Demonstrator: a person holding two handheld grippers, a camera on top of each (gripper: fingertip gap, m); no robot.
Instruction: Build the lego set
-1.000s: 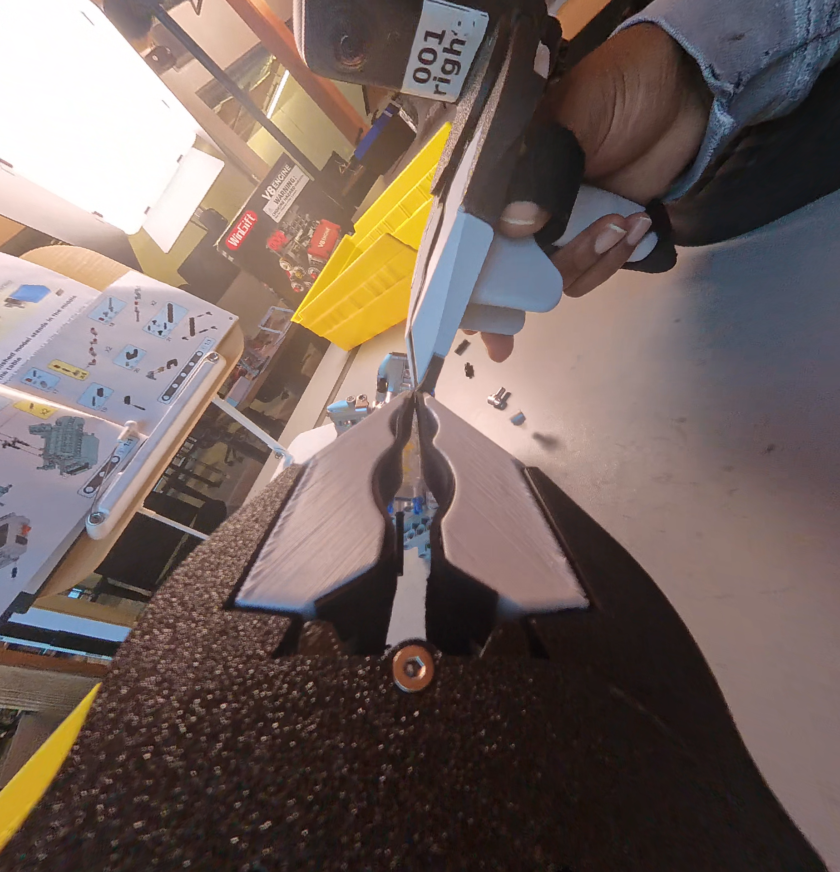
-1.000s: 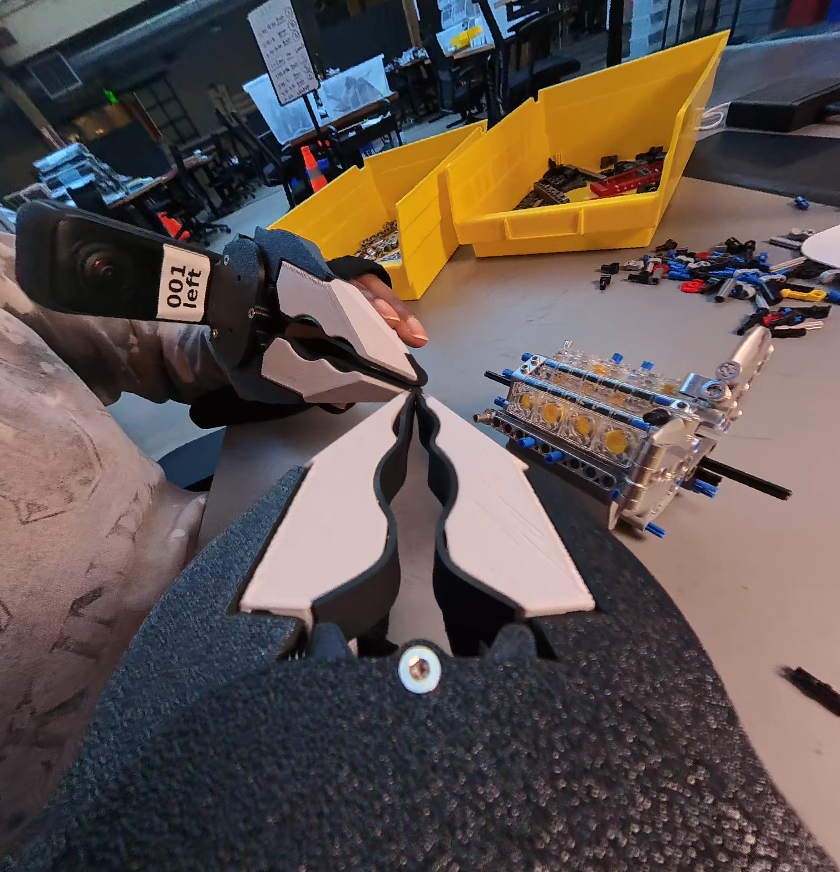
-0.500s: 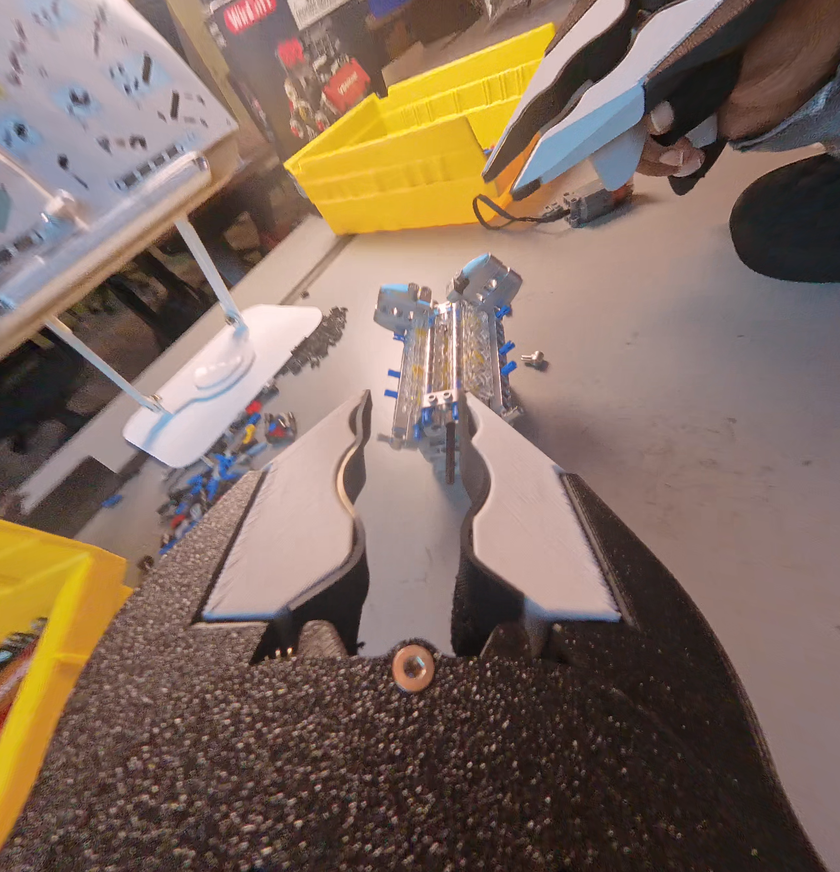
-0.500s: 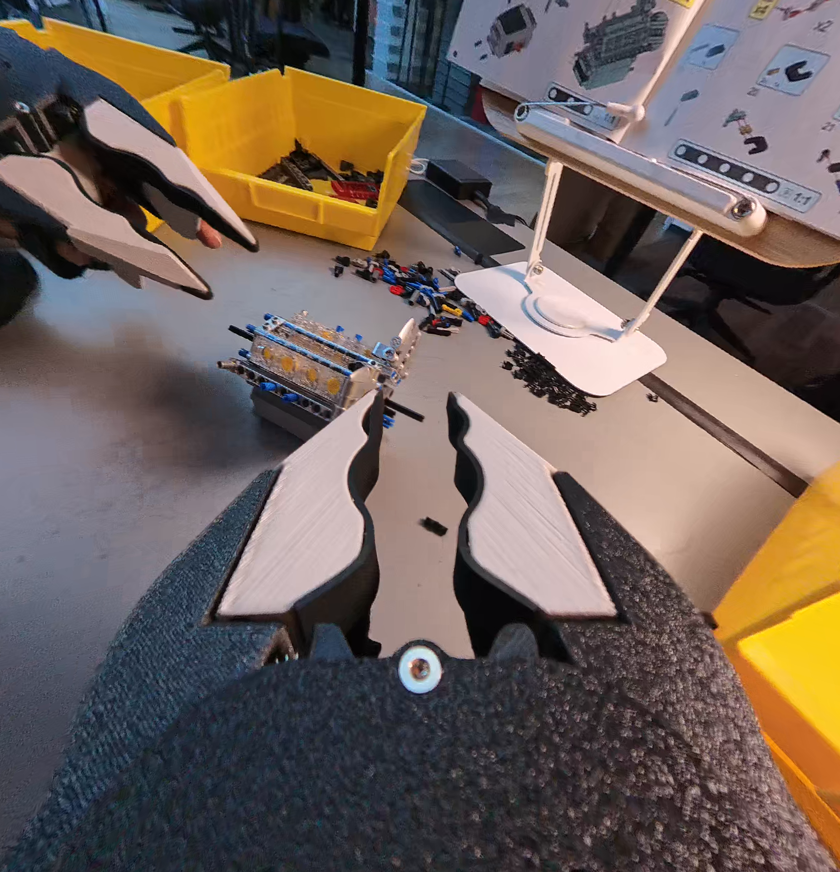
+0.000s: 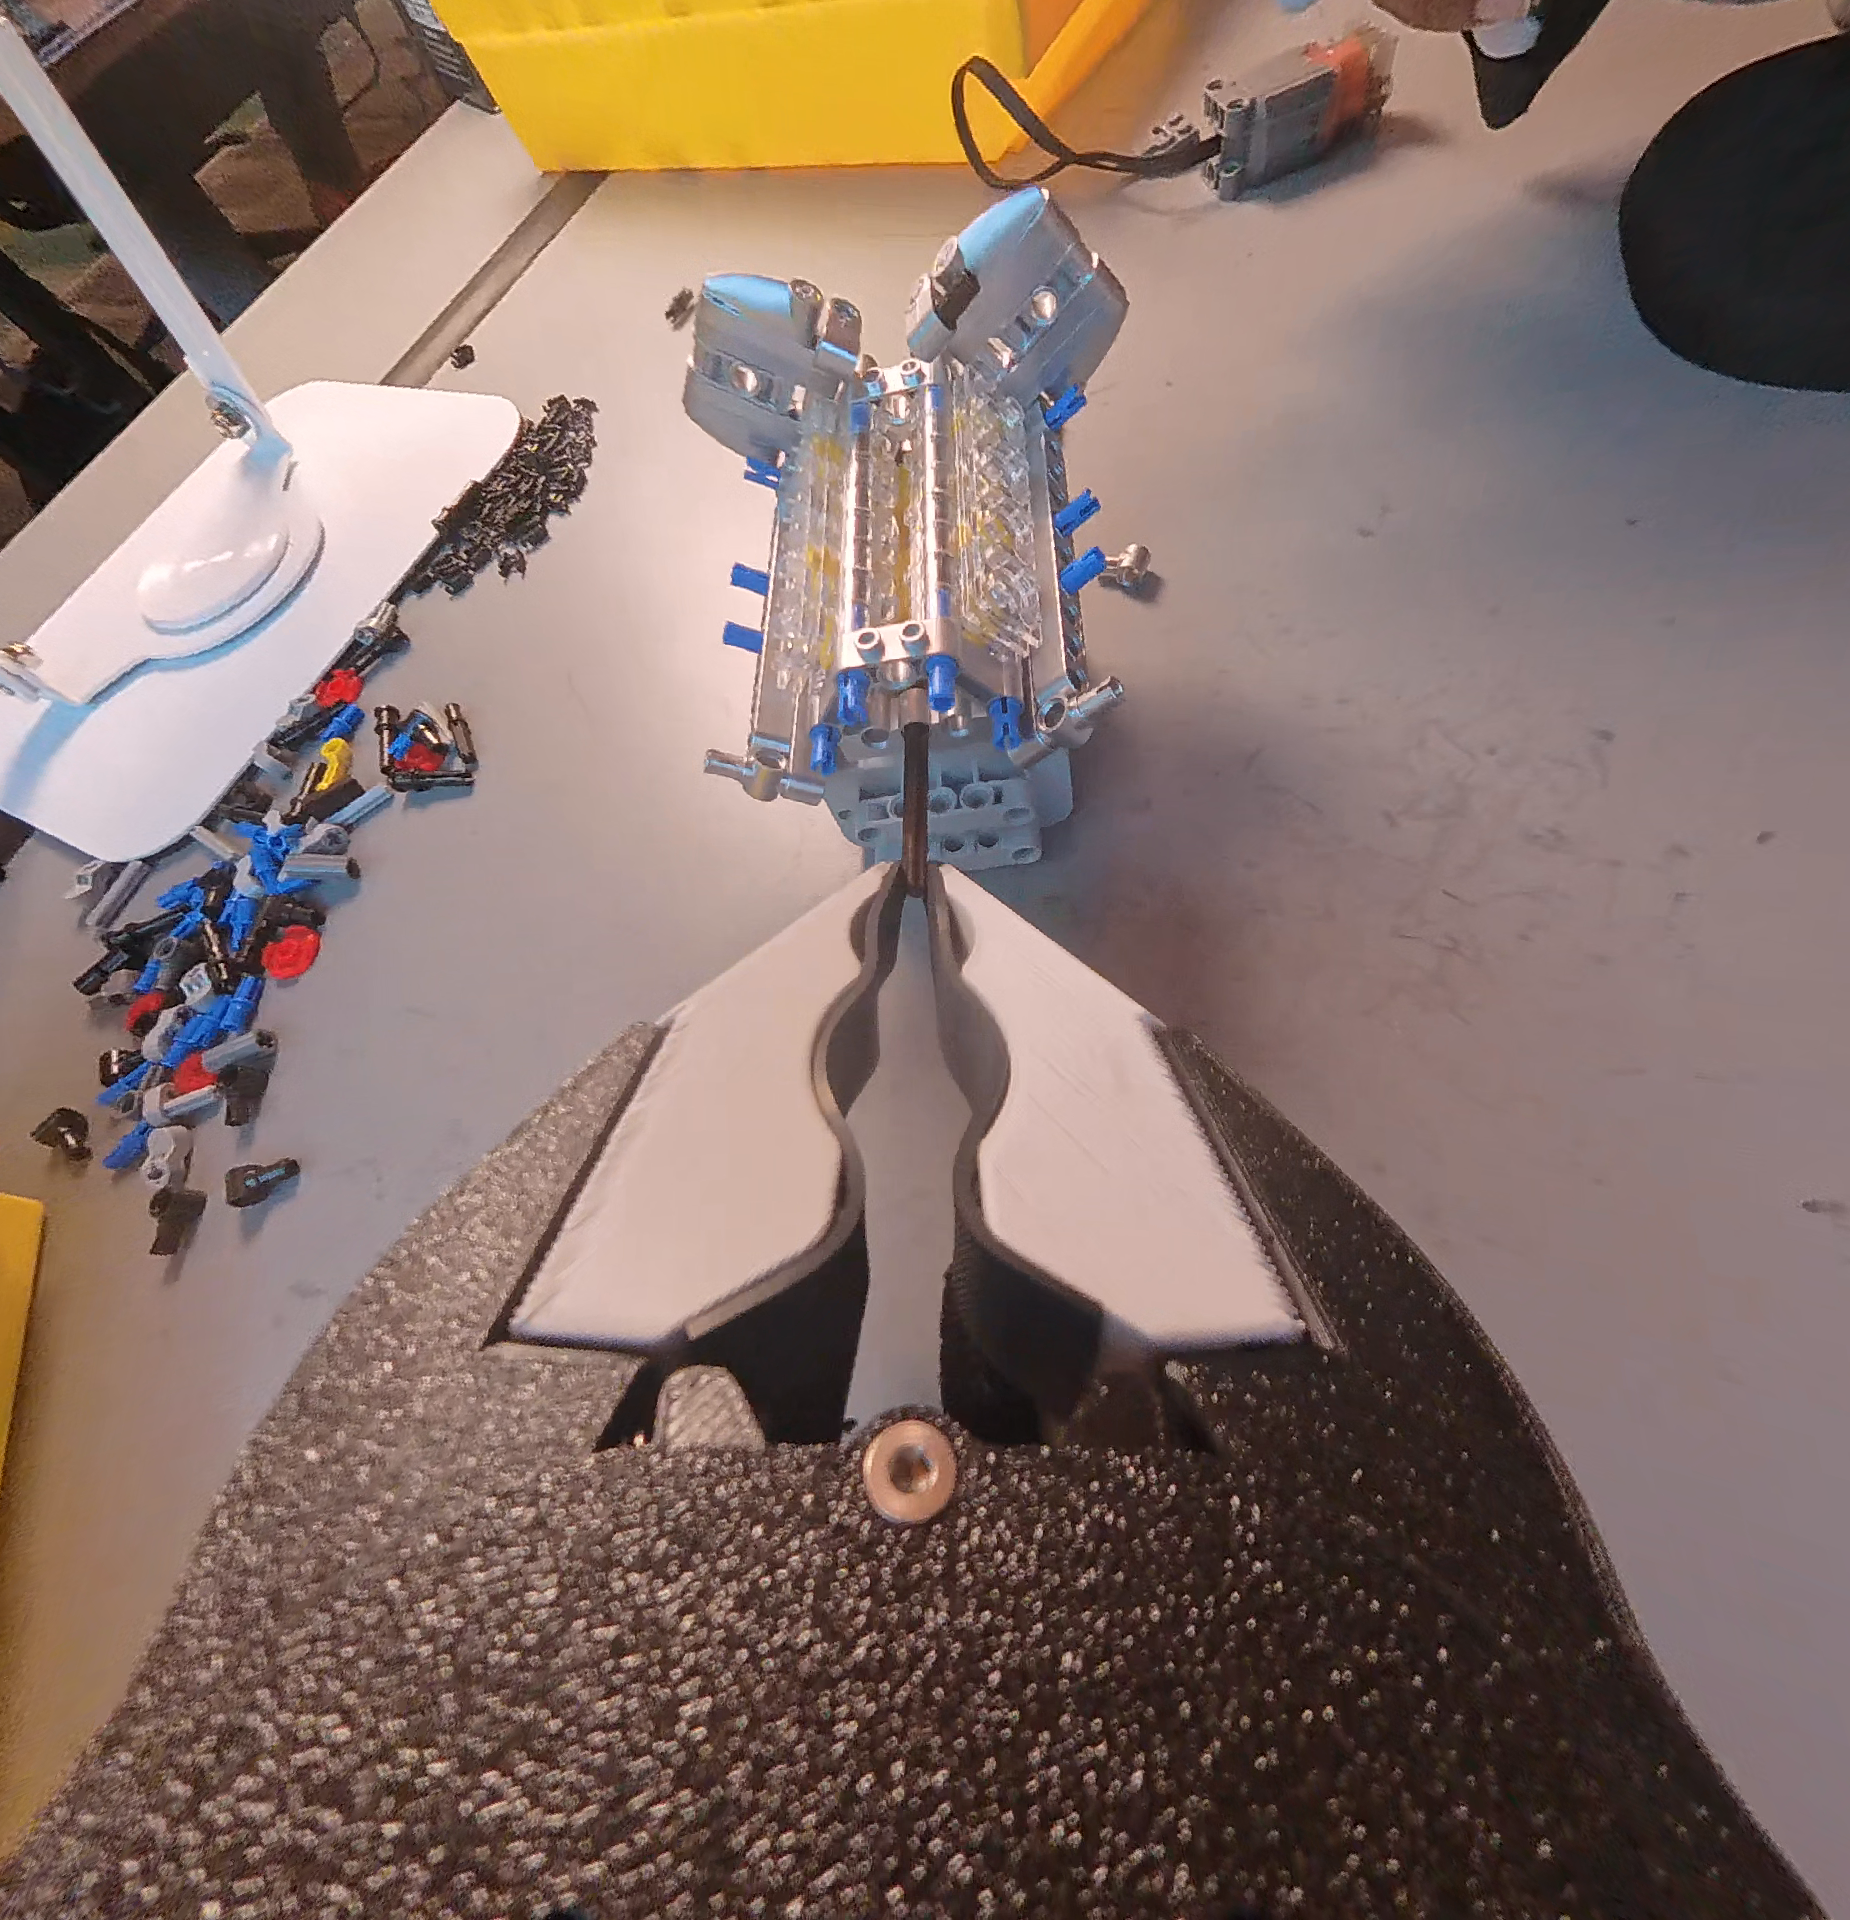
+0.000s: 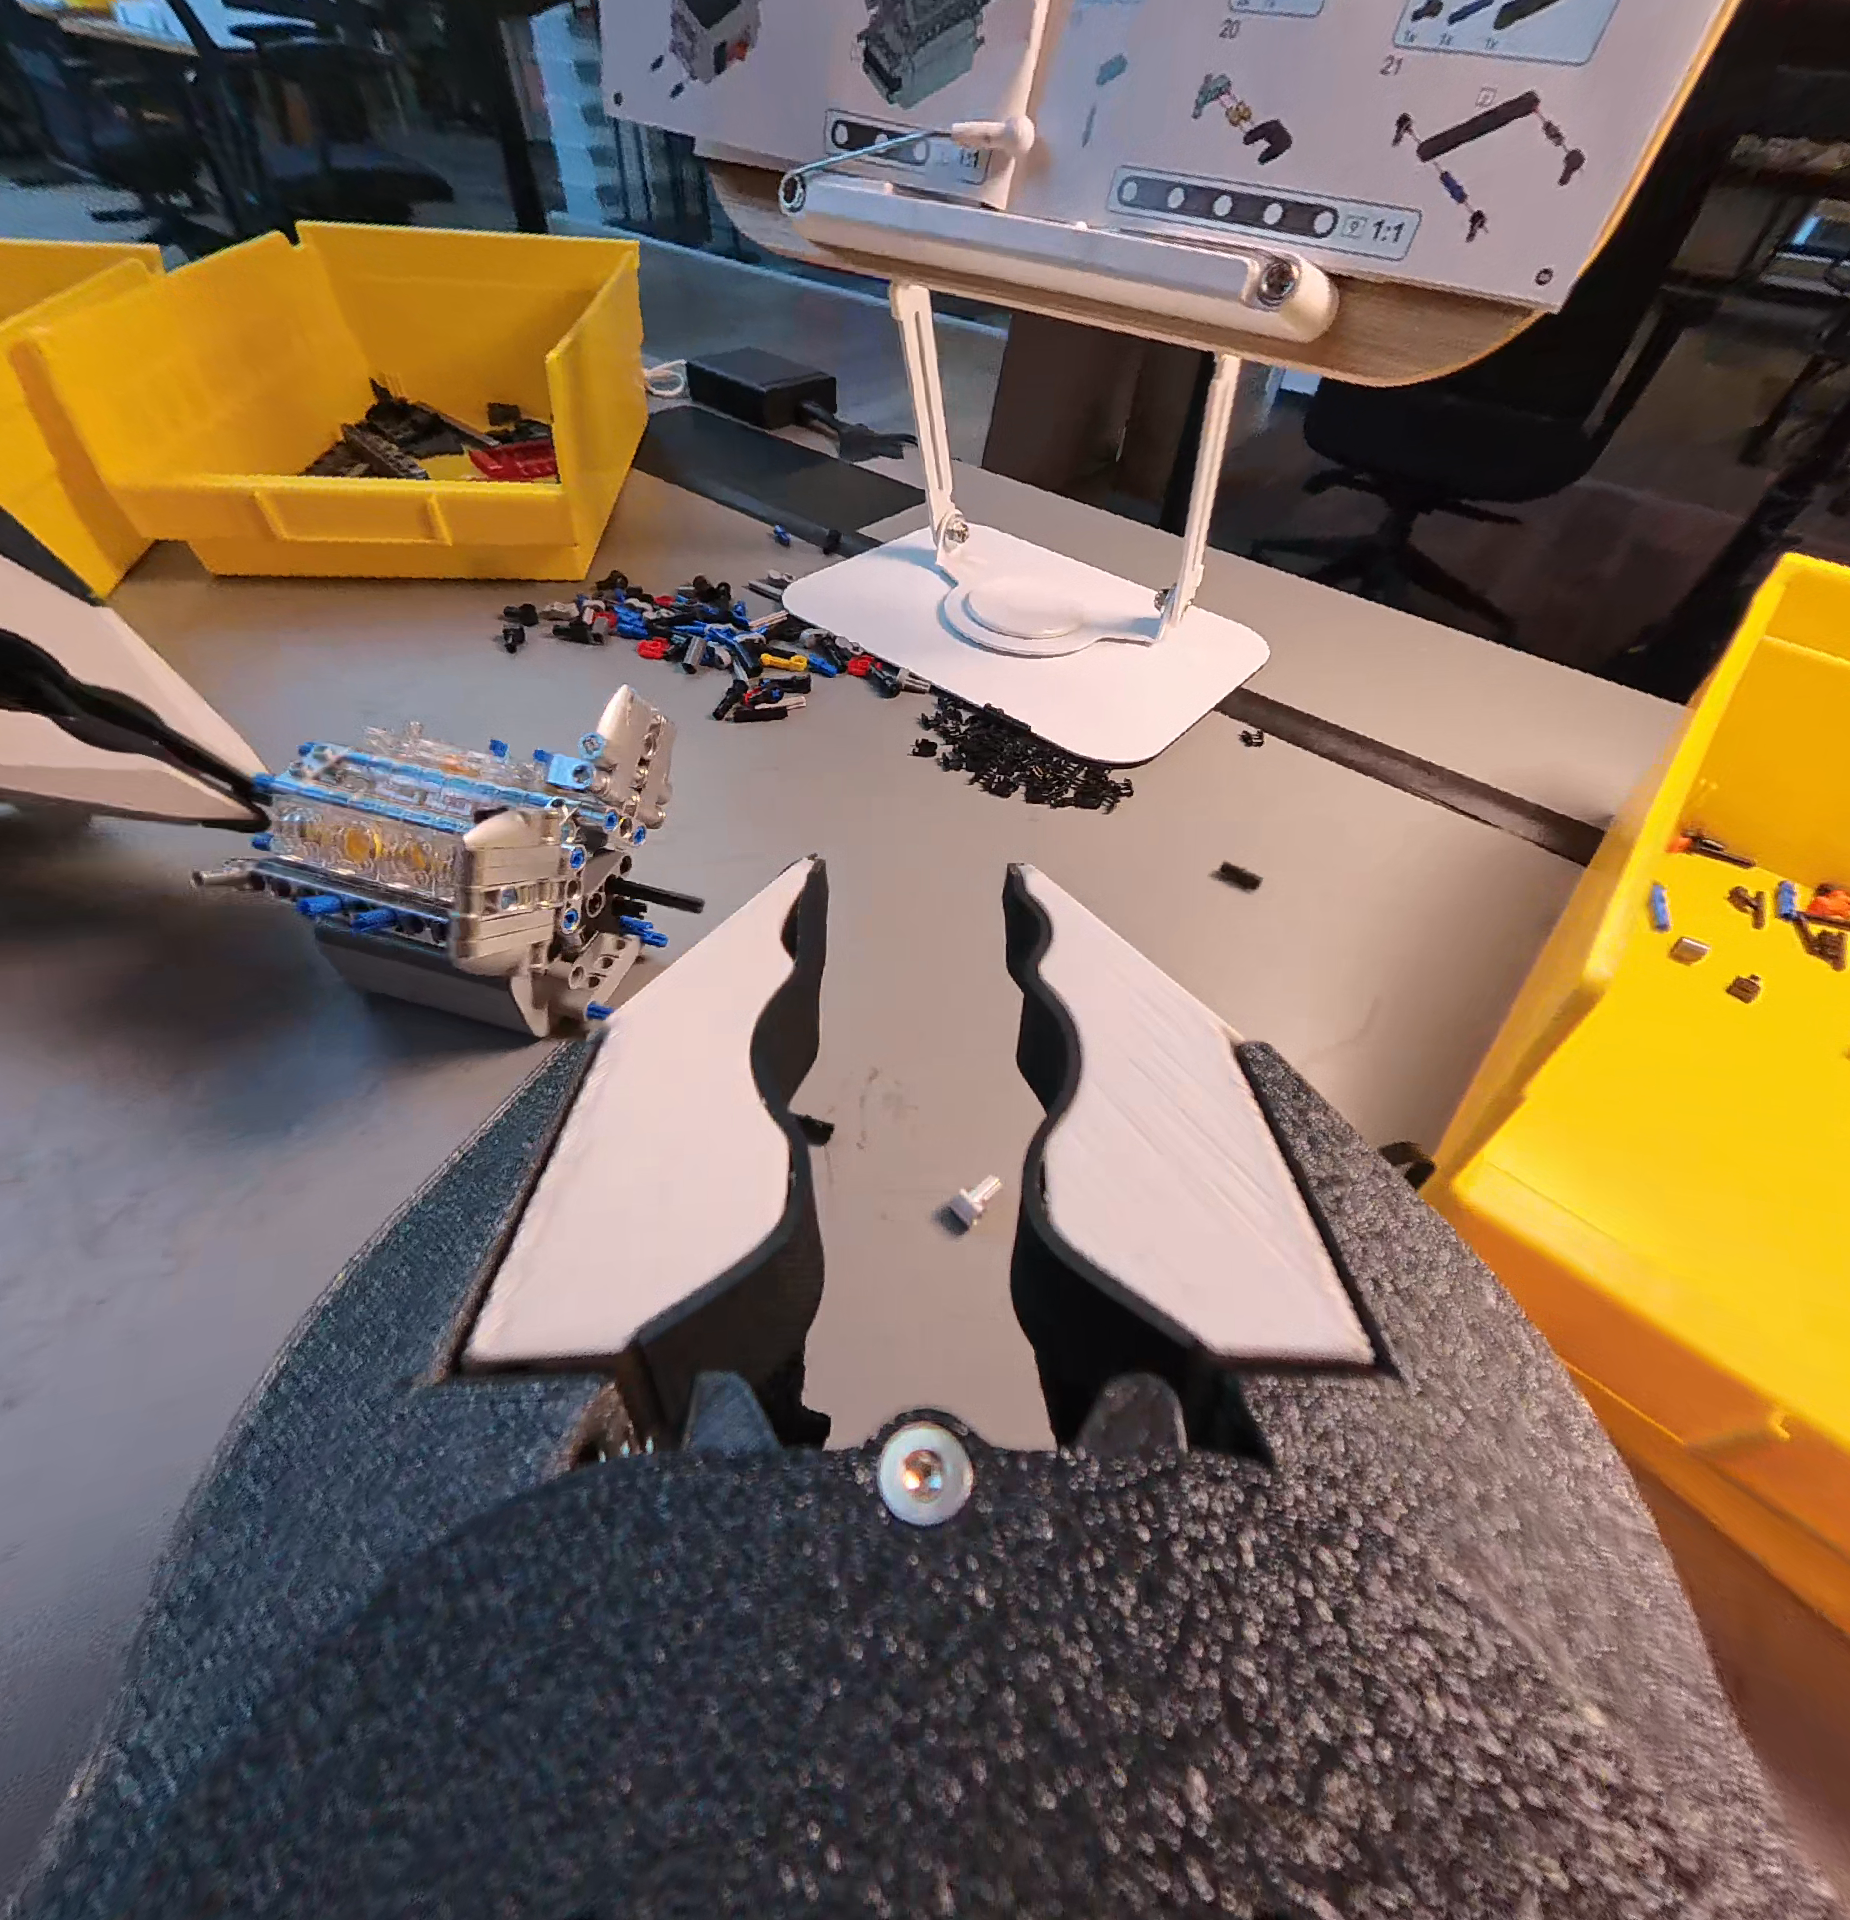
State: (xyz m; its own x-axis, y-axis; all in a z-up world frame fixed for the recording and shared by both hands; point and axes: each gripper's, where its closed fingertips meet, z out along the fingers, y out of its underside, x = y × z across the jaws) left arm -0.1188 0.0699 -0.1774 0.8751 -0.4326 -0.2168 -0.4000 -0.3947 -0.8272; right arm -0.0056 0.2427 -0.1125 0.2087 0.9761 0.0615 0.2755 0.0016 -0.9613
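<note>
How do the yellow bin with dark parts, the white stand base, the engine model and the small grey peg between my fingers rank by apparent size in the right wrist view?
1. yellow bin
2. white stand base and engine model: look alike, unranked
3. small grey peg

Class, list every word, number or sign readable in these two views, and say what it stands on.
I will not copy writing out; this is where it stands.
Instruction sheet on the white stand: print beside part drawings.
Brick engine model, its black axle, yellow bin: none visible.
</note>
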